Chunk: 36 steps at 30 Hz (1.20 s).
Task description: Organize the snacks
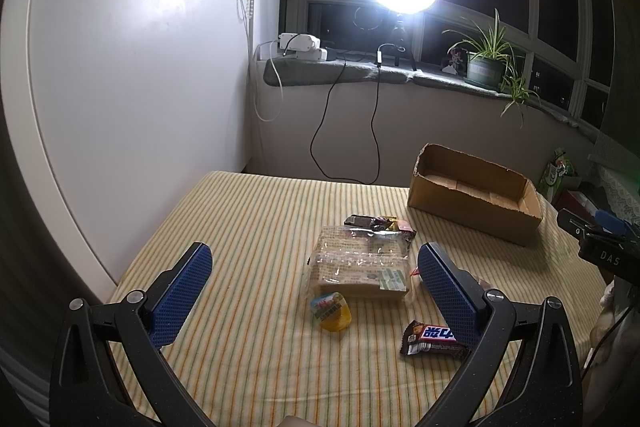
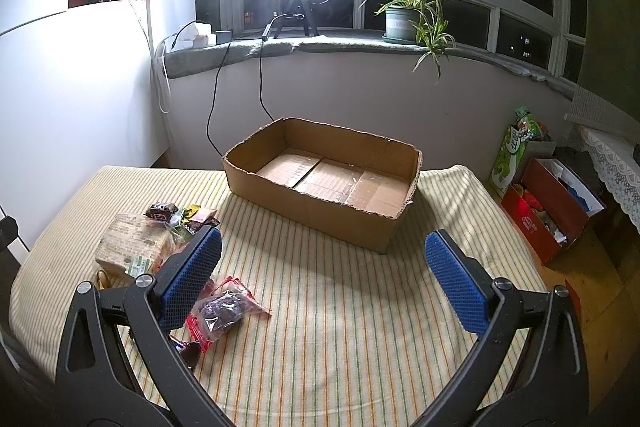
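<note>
An open brown cardboard box (image 2: 320, 187) with nothing visible inside sits at the far side of a desk covered in a yellow striped cloth (image 2: 340, 327). The snacks lie on the cloth outside it: a clear-wrapped sandwich pack (image 1: 360, 267), a yellow jelly cup (image 1: 332, 311), a brown chocolate bar (image 1: 434, 339), dark candy wrappers (image 1: 380, 223) and a red-edged clear bag of dark fruit (image 2: 224, 311). The left hand-held gripper (image 1: 316, 267) hovers over the sandwich pack with blue pads spread wide, holding nothing, and the right hand-held gripper (image 2: 324, 251) hovers before the box, equally spread and empty.
</note>
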{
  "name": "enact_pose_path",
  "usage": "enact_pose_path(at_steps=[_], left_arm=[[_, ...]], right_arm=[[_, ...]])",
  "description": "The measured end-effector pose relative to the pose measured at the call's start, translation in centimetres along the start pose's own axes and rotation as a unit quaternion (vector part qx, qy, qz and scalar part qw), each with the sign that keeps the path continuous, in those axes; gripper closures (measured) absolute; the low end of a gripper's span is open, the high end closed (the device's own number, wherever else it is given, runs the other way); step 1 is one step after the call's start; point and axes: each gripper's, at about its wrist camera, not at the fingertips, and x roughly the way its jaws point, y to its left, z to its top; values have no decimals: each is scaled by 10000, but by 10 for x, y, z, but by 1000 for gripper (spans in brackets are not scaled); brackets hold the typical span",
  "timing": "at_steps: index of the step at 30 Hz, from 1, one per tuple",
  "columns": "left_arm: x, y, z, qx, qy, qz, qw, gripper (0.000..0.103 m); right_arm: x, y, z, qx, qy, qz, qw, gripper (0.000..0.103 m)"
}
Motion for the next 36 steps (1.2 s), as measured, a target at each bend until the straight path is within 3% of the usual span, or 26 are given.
enact_pose_path(at_steps=[24, 30, 36], left_arm=[[26, 10, 0, -99, 313, -207, 9992, 1], [49, 17, -5, -221, 667, -491, 9963, 2], [79, 26, -6, -461, 1055, -934, 9890, 16]], right_arm=[[26, 13, 1, -188, 288, 143, 9993, 0], [39, 21, 1, -309, 451, 614, 9966, 0], [66, 37, 2, -268, 881, 1666, 9817, 0]])
